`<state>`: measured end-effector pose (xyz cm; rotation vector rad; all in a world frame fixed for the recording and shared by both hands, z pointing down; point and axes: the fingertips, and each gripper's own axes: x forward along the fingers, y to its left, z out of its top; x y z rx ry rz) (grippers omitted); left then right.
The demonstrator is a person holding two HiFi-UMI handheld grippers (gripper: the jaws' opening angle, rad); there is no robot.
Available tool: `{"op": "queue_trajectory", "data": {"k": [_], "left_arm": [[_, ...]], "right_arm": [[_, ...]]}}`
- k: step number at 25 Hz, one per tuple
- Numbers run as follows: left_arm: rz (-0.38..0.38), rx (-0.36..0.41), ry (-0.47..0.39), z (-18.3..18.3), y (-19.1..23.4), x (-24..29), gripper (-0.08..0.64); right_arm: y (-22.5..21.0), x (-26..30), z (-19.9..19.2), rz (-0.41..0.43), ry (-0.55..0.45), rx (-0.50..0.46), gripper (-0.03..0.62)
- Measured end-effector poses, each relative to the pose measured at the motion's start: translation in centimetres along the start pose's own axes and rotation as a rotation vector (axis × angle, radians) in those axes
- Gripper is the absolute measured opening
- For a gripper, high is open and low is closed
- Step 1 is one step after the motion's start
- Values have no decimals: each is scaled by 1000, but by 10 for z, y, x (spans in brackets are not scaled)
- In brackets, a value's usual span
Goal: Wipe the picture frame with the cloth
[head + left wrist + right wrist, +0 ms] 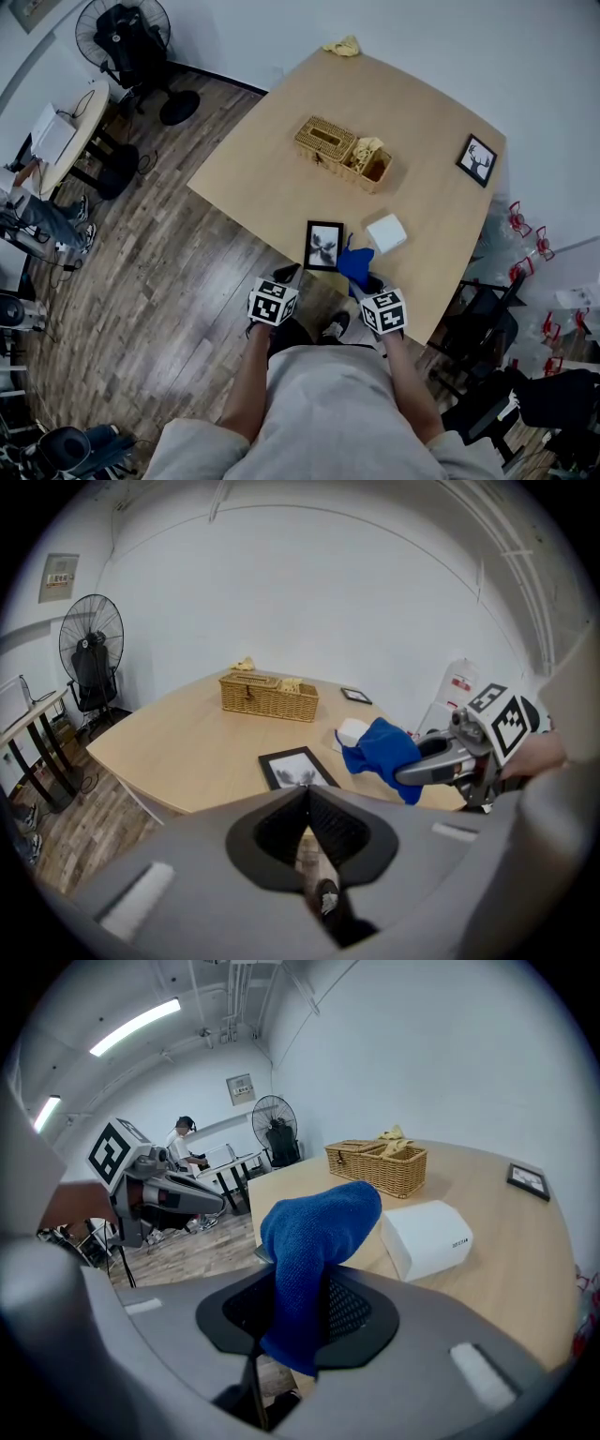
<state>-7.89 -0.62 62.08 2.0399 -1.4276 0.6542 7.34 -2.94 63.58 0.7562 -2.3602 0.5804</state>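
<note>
Here the right claw [302, 1309], pinching the blue cloth [355, 264], sits just right of the upright-lying picture frame [324, 246]; the left claw [307, 829], pressed together and empty, seems equally near.

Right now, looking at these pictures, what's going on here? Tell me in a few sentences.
A person stands at the table edge with a gripper in each hand. The right gripper is shut on a blue cloth, held just right of the picture frame, which lies flat. The left gripper is empty, its fingers together, near the frame's corner. Wiping does not seem to have begun.
</note>
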Motion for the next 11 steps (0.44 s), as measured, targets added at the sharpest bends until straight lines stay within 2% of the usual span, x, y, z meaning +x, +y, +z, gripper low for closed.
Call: {"op": "queue_trajectory", "data": {"k": [11], "left_arm": [[0, -8, -13, 1, -6, 9, 54]], "right_arm": [[-13, -3, -3, -13, 6, -4, 104]]}}
